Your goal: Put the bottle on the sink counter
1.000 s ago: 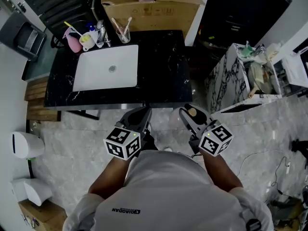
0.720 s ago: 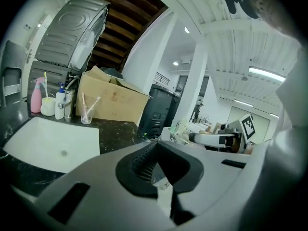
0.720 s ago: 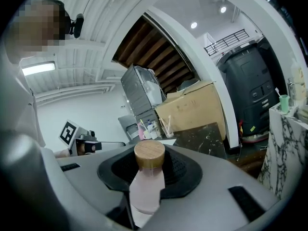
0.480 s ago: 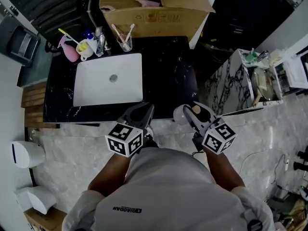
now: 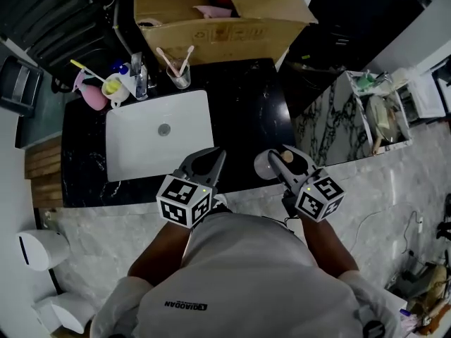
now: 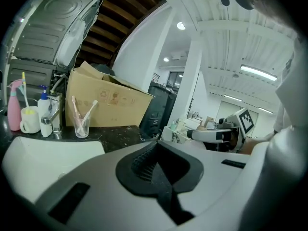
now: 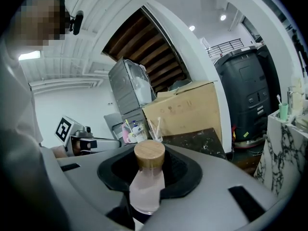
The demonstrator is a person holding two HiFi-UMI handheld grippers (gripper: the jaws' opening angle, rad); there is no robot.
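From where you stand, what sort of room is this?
Likely a washroom set-up inside a workshop: a black marble counter with a white sink, a glass of toothbrushes, and a cardboard box behind.

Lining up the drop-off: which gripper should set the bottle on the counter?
Right. The right gripper holds the bottle at the edge of the counter; the left gripper is shut and empty.

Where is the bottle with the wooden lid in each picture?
Head view: the bottle is just right of the middle, clamped in the right gripper.
Left gripper view: I cannot make it out; only the right gripper shows, at the right.
Right gripper view: bottom middle, upright between the jaws.
Shared landmark: the cardboard box, also at and.
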